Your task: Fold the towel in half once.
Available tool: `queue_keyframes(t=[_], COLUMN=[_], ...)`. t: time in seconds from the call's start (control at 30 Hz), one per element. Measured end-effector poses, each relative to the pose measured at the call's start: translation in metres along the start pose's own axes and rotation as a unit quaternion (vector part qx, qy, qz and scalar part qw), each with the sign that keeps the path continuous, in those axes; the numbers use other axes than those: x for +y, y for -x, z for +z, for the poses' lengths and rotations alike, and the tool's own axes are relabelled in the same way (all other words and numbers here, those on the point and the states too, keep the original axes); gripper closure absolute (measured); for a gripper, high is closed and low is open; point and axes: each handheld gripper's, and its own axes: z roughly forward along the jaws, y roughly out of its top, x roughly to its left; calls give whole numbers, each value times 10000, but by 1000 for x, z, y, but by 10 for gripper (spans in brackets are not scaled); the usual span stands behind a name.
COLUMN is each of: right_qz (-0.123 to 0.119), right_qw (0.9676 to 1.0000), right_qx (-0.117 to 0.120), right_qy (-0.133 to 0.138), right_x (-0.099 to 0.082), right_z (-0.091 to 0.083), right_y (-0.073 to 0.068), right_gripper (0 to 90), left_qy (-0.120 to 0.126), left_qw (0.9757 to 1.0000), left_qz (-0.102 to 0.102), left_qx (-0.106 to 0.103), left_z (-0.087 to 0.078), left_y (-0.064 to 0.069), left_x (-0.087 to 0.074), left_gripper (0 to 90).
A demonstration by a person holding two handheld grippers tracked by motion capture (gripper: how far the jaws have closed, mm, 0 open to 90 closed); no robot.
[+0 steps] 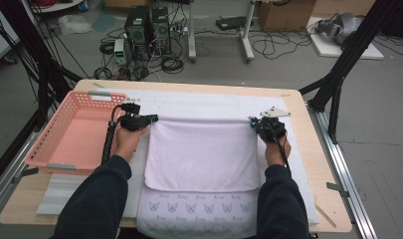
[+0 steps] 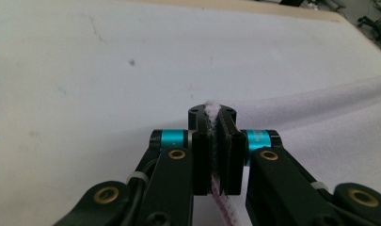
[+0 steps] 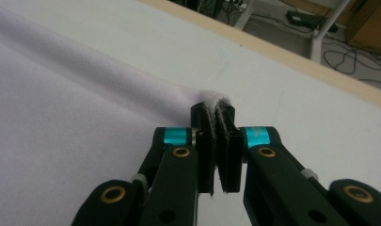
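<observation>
Soft, floppy white fleece towel [image 1: 203, 154]: left gripper [image 2: 215, 123] and right gripper [image 3: 215, 123] fingers pinching far corners; light, saggy, grab edges.

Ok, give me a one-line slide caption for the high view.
Both grippers, left and right, pinch the far corners of a folded white towel beside a pink basket.

Grey concrete floor [image 1: 378, 129] strewn with black cables [image 1: 268, 47]; two black computer towers [image 1: 148, 27] beyond the light wooden table [image 1: 316, 164].
</observation>
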Motion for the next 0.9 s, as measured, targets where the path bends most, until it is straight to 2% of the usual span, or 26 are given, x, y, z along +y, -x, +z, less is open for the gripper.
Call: queue_keyframes(t=[0.03,0.07,0.1,0.23,0.37,0.47,0.5,0.53,0.57,0.6,0.63,0.7,0.77,0.83,0.9], right_qz=[22,42,72,321,308,321,310,320,442,586,700,793,698,626,657], right_qw=[10000,10000,10000,9992,9992,9989,9990,9989,9986,9980,9974,9968,9975,9980,9978], right_qx=[2,-25,-61,-204,-260,-328,-324,-331,-280,-218,-179,-120,-108,-89,-52], right_qy=[-17,-13,8,83,71,36,13,-35,-70,-53,-46,-23,-57,-62,-41], right_x=[3,6,8,14,21,26,27,26,25,24,23,21,19,18,16], right_z=[3,6,8,17,24,27,29,31,32,33,34,32,29,22,15], right_y=[3,5,7,13,16,15,14,12,12,11,11,9,7,5,5], right_gripper=[874,874,873,873,872,870,866,849,792,680,629,602,571,568,552], left_qy=[76,95,164,277,504,448,409,394,369,296,184,177,188,50,88], left_qw=[9999,9999,9998,9986,9964,9963,9966,9972,9978,9980,9979,9979,9982,9978,9975], left_qz=[-71,-38,143,456,675,719,692,610,546,547,621,627,574,660,702], left_qx=[-36,-59,-46,11,76,134,171,164,105,65,67,33,32,55,5], left_z=[1,3,5,9,11,14,15,15,15,15,15,11,7,3,-2], left_y=[-2,-2,-1,3,2,2,2,2,1,2,3,6,8,10,12], left_x=[5,10,16,29,33,30,28,26,23,22,21,16,11,6,1], left_gripper=[854,854,854,853,853,837,803,728,656,597,559,458,430,398,396])
